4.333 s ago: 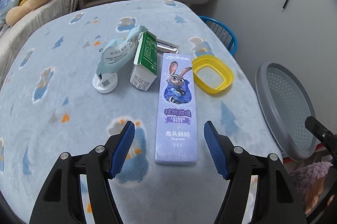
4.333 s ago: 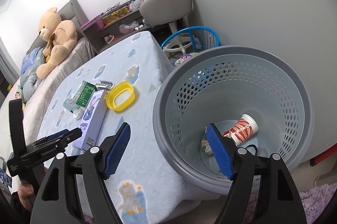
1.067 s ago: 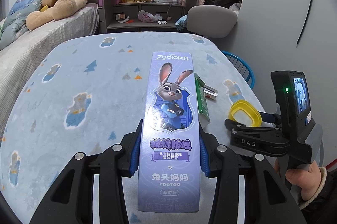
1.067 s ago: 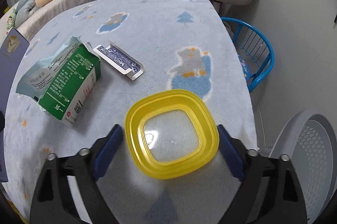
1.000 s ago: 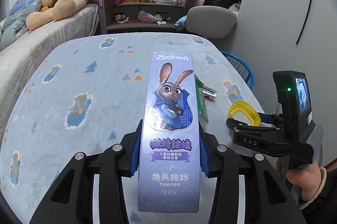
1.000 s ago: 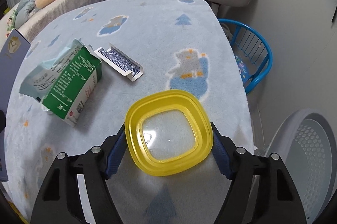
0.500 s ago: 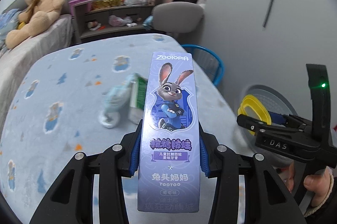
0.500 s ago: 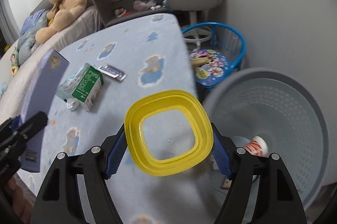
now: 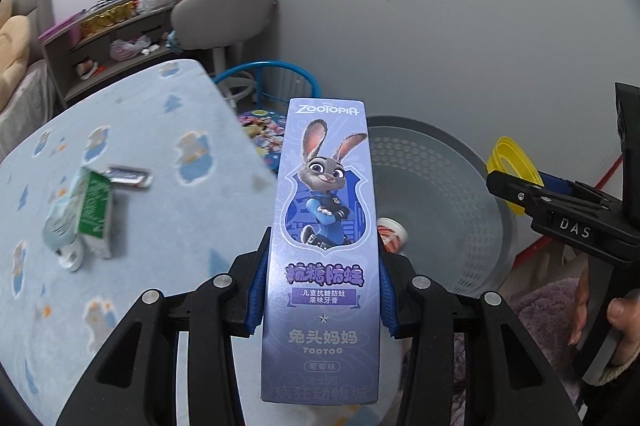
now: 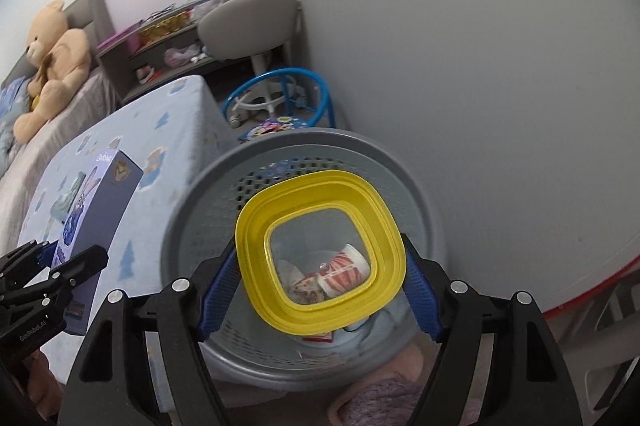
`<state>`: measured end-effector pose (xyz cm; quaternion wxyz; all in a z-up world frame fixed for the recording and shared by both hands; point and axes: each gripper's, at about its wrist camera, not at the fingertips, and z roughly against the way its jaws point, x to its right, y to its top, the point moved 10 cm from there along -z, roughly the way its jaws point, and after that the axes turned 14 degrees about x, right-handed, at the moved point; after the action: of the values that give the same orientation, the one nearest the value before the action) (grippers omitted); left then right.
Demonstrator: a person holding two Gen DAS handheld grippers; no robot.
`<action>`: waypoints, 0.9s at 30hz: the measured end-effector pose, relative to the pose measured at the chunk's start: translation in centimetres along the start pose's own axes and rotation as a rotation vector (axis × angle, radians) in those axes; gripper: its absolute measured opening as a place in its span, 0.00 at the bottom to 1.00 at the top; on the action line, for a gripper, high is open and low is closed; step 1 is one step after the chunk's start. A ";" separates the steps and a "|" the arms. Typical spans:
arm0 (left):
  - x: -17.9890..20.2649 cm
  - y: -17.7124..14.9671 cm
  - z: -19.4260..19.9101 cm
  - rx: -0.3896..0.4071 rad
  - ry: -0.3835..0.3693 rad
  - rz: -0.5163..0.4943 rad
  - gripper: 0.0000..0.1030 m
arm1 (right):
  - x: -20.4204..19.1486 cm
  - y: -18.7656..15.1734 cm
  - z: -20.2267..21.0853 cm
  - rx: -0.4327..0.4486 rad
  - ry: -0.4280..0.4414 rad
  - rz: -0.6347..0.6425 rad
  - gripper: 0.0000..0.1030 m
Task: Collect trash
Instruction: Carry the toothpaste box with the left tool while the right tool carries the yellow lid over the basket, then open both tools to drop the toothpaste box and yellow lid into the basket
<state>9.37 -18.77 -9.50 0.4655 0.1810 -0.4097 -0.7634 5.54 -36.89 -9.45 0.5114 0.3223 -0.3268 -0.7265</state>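
**Two pieces of trash held over the bin**

The left gripper [image 9: 322, 290] is clamped on the lower part of the purple toothpaste box [image 9: 326, 226], its blue pads pressing both long sides; most of the box sticks out forward. The right gripper [image 10: 320, 284] is closed on the yellow lid [image 10: 320, 258], pinching it by opposite edges.

Beyond the fingers, the lid hangs right above the grey perforated bin [image 10: 416, 185], where a striped paper cup [image 10: 346, 268] already lies. The box's far end reaches over the bin rim; its gripped end looks short of it.

Probably the lid can drop by simply opening the jaws. The box should go further over the opening, tipped nose-down, so it does not catch the rim.

A green carton [image 9: 94, 214] and other scraps lie on the blue-patterned table [image 9: 168, 193].
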 end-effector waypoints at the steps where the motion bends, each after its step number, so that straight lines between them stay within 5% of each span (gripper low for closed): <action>1: 0.6 0.2 -0.4 -0.008 -0.012 -0.005 0.42 | 0.5 -0.2 -0.2 -0.004 0.003 -0.025 0.70; 19: 5.3 1.9 -5.1 -0.031 -0.044 -0.061 0.42 | 2.4 -1.0 -1.8 -0.027 0.031 -0.095 0.72; 23: 4.9 2.1 -5.1 -0.019 -0.023 -0.054 0.58 | 2.4 -0.7 -1.4 -0.004 0.035 -0.101 0.90; 27: 4.4 2.1 -4.9 -0.016 -0.002 -0.048 0.59 | 2.4 -0.7 -1.5 -0.004 0.032 -0.106 0.92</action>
<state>11.61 -25.27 -10.33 0.4482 0.1863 -0.3993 -0.7778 5.69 -39.20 -11.20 0.4781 0.3497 -0.2994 -0.7480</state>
